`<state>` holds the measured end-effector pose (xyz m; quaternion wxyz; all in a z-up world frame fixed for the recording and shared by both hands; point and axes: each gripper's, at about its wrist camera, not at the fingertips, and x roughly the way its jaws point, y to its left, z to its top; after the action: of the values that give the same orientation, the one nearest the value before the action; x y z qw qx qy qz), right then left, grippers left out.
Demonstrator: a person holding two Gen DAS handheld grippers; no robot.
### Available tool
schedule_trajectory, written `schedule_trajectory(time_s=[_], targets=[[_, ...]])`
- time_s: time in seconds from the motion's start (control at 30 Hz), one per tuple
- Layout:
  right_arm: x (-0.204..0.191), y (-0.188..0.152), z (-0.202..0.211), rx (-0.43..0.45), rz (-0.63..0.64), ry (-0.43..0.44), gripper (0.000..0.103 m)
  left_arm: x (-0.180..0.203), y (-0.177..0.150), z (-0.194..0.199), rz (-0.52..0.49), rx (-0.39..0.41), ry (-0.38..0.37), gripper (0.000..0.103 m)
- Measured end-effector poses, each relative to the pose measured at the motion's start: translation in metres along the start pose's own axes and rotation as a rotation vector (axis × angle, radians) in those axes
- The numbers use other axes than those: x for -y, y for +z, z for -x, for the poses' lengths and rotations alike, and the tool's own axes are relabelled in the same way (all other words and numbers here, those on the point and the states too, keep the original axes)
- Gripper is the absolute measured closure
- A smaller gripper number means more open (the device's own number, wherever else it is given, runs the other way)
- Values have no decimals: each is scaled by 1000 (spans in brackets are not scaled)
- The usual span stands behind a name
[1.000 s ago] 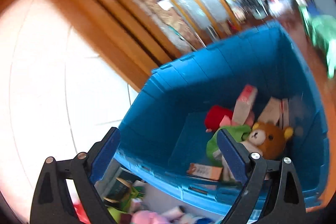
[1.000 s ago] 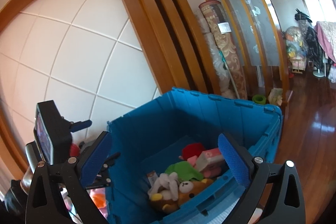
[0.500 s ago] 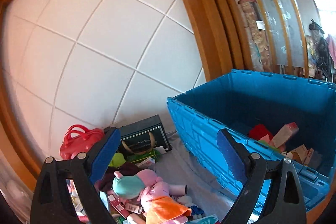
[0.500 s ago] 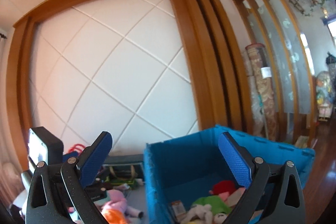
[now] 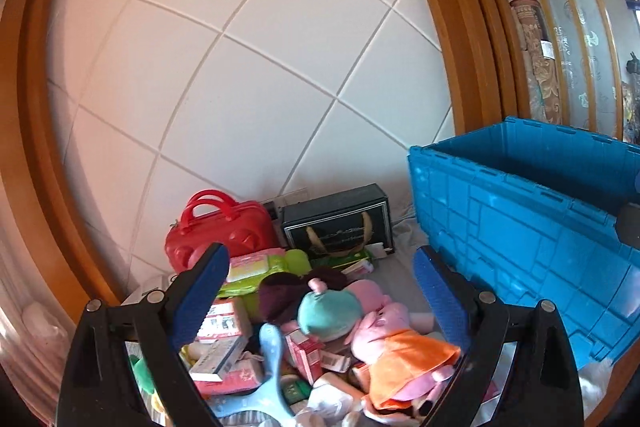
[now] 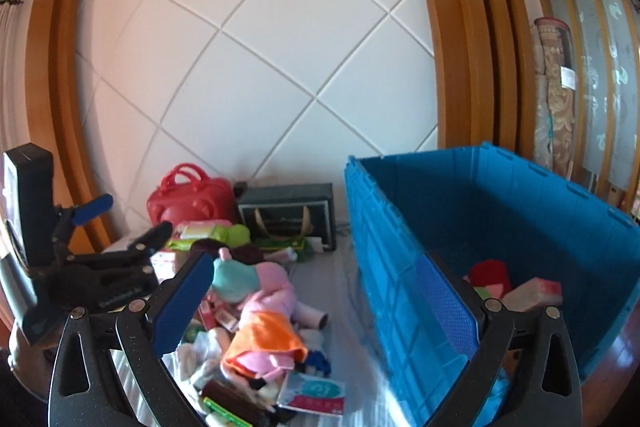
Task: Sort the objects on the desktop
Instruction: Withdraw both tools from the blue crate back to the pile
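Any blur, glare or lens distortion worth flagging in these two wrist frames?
Left wrist: sharp, strong fisheye bowing of the wall panel; warm cast at the left edge. Right wrist: motion smear low along the blue crate wall and cloth; the pink plush doll is slightly soft; no glare.

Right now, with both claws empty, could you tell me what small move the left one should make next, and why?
Probably ease the open left claw down onto the pink pig plush. It lies on top of the pile, just ahead between the fingers, and the blue bin beside it has room.
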<state>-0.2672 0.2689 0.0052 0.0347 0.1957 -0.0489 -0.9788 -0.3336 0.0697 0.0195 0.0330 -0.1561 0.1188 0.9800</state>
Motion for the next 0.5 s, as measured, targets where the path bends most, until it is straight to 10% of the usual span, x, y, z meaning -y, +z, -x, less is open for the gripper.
schedule_trajectory(time_s=[0.27, 0.5], targets=[[-82, -52, -55, -197, 14, 137, 1, -145, -73, -8, 67, -77, 70, 9], [-120, -132, -87, -379, 32, 130, 1, -175, -144, -27, 63, -206, 11, 9]])
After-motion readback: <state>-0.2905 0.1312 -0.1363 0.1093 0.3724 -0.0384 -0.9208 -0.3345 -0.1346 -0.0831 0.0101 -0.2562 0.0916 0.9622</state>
